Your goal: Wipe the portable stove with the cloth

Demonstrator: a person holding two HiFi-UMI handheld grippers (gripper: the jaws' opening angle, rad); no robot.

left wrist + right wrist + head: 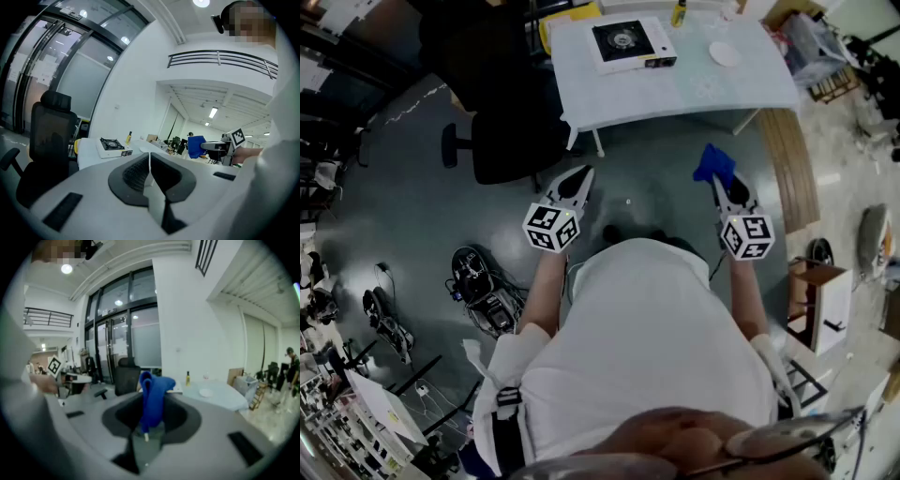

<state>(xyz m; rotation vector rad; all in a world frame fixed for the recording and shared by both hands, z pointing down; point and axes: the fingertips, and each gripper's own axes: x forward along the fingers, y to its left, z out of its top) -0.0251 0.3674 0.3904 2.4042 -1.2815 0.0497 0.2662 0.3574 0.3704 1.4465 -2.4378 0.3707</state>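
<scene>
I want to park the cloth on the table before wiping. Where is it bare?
The table is bare along its near edge, in front of the portable stove and the white dish, and at its right end past the dish. The far side is crowded: stove, yellow bottle, dish.

At the top centre of the frame the portable stove (630,42) stands on the table (694,94), a bottle (678,13) and a plate (725,53) to its right. A chair (502,131) is left of the table. Lower, well apart from the table, are the left gripper (578,178) and the right gripper (722,185), the cloth (713,162) between the jaws of the right one.
</scene>
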